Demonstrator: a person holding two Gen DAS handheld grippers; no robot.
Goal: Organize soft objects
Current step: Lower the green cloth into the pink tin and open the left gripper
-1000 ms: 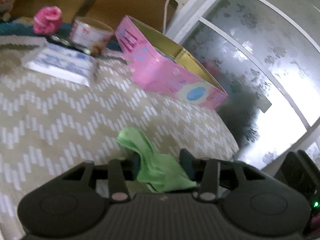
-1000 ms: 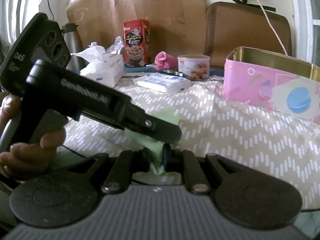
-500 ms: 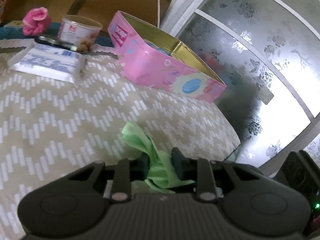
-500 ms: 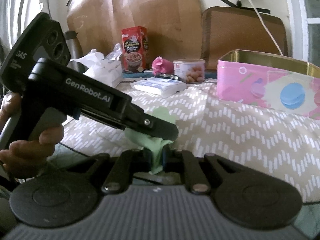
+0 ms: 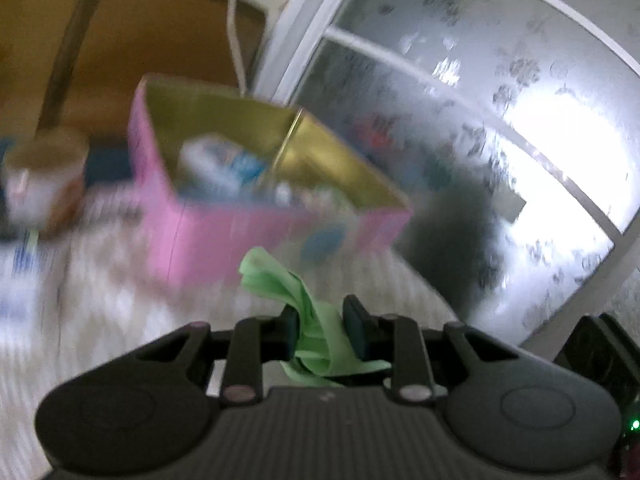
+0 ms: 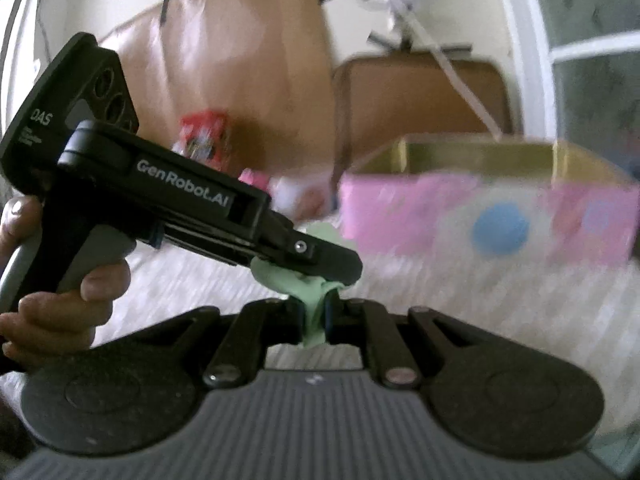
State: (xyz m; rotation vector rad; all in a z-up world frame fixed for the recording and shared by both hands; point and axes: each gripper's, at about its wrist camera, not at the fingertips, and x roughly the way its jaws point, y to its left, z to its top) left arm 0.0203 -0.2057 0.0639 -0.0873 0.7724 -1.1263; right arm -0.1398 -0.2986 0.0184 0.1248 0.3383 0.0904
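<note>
One green cloth (image 5: 316, 320), two hand-held grippers clamping.

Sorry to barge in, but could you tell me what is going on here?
A person is holding one green cloth with both tongs: the left tongs and right tongs are each shut on it. Just ahead, an open pink tin sits on the patterned bedspread, already holding some items. The frames are motion-blurred.

Left claw (image 6: 316, 264): black body, white "GenRobot.AI" and "DAS" lettering, grey handle, silver screw.
</note>
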